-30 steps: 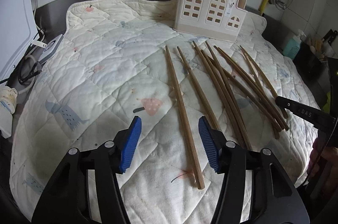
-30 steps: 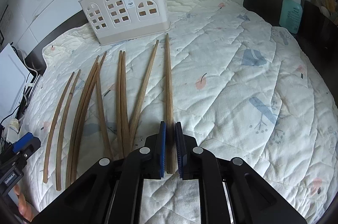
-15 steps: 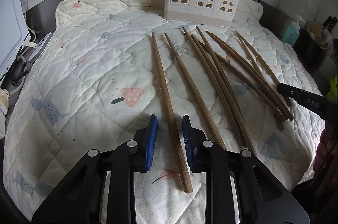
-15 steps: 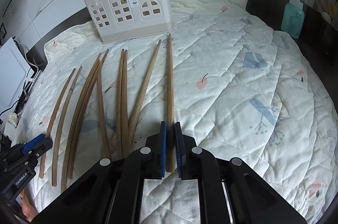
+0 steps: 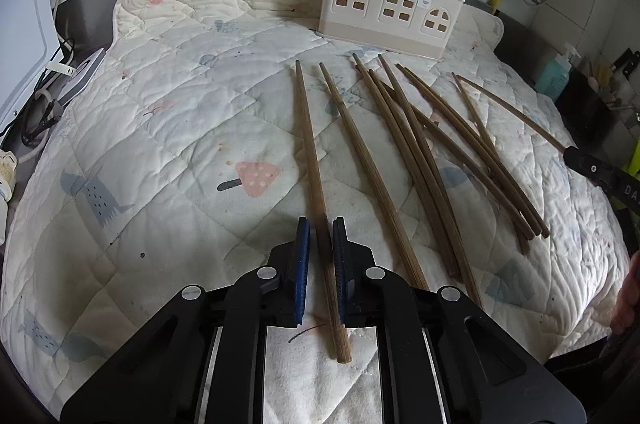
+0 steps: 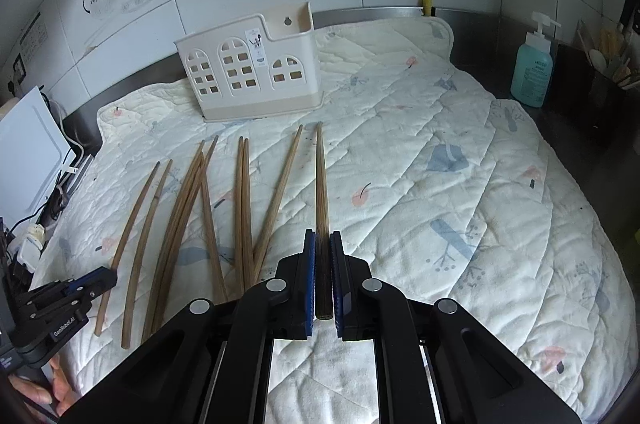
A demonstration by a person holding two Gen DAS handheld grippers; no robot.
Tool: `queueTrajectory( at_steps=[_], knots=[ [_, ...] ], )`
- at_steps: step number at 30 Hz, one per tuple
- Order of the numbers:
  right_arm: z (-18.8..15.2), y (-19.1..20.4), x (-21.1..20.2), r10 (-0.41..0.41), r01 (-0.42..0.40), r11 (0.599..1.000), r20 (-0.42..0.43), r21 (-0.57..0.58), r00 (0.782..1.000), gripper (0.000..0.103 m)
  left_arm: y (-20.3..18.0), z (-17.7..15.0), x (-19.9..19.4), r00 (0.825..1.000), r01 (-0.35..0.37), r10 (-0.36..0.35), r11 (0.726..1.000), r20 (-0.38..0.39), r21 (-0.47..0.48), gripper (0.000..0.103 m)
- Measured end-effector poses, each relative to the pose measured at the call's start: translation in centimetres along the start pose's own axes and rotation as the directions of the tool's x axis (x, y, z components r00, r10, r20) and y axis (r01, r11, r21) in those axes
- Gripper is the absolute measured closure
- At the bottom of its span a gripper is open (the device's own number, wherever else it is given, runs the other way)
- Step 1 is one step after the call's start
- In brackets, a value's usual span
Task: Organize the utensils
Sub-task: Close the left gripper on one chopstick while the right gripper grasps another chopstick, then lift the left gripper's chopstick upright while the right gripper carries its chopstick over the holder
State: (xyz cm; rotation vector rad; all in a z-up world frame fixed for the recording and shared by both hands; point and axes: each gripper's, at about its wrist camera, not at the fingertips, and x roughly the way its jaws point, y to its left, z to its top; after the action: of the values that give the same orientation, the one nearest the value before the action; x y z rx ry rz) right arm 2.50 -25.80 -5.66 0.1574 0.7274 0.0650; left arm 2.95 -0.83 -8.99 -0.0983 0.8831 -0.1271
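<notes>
Several long brown wooden chopsticks (image 5: 420, 160) lie fanned on a quilted mat (image 5: 168, 128) in front of a cream utensil holder (image 5: 390, 14) with arched windows. My left gripper (image 5: 320, 236) is closed around the leftmost chopstick (image 5: 308, 136), which lies on the mat. My right gripper (image 6: 322, 252) is shut on a chopstick (image 6: 321, 180) and holds it tilted up, tip toward the holder (image 6: 248, 68). The other chopsticks (image 6: 192, 208) lie to its left.
The mat (image 6: 460, 184) covers a dark counter against a tiled wall. A teal soap bottle (image 6: 532, 72) and a dark utensil pot (image 6: 600, 92) stand at the right. A white appliance with cables (image 5: 24, 36) stands at the left.
My left gripper has closed from wide open down onto the leftmost chopstick. My right gripper has lifted its chopstick and tilted upward, with more of the wall in view.
</notes>
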Motion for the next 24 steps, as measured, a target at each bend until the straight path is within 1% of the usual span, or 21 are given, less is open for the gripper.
queueTrajectory(
  at_steps=[2, 5, 7, 8, 10, 14, 20, 24],
  knots=[
    [0.1, 0.1, -0.4, 0.002, -0.002, 1.000, 0.011, -0.005, 1.000, 0.096, -0.2, -0.1, 0.1, 1.000, -0.012, 0.012, 1.000, 0.000, -0.002, 0.092],
    [0.1, 0.2, -0.7, 0.009, -0.009, 1.000, 0.018, -0.004, 1.000, 0.096, -0.7, -0.2, 0.1, 1.000, -0.031, 0.031, 0.999, -0.001, 0.021, 0.092],
    [0.0, 0.3, -0.8, 0.016, -0.016, 1.000, 0.021, -0.005, 1.000, 0.096, -0.5, -0.2, 0.1, 1.000, -0.024, 0.024, 1.000, 0.002, 0.011, 0.093],
    [0.0, 0.3, -0.9, 0.019, -0.018, 1.000, 0.022, -0.008, 1.000, 0.096, -0.3, -0.1, 0.0, 1.000, -0.016, 0.016, 1.000, 0.004, 0.000, 0.096],
    [0.0, 0.4, -1.3, 0.022, -0.022, 1.000, 0.030, -0.014, 0.999, 0.096, -0.1, -0.1, -0.2, 1.000, -0.009, 0.010, 1.000, 0.013, -0.011, 0.098],
    [0.4, 0.5, -2.0, 0.028, -0.026, 0.999, 0.049, -0.027, 0.998, 0.096, -0.4, 0.1, -1.2, 0.999, -0.002, 0.002, 1.000, 0.039, 0.002, 0.098],
    [1.8, 0.6, -3.6, 0.041, -0.037, 0.998, 0.098, -0.046, 0.994, 0.096, -0.6, 1.3, -3.5, 0.993, 0.018, -0.018, 1.000, 0.115, 0.002, 0.098],
    [3.3, 0.8, -4.6, 0.051, -0.042, 0.997, 0.137, -0.066, 0.989, 0.096, -0.8, 2.6, -5.4, 0.981, 0.044, -0.046, 0.999, 0.191, 0.015, 0.098]
  ],
)
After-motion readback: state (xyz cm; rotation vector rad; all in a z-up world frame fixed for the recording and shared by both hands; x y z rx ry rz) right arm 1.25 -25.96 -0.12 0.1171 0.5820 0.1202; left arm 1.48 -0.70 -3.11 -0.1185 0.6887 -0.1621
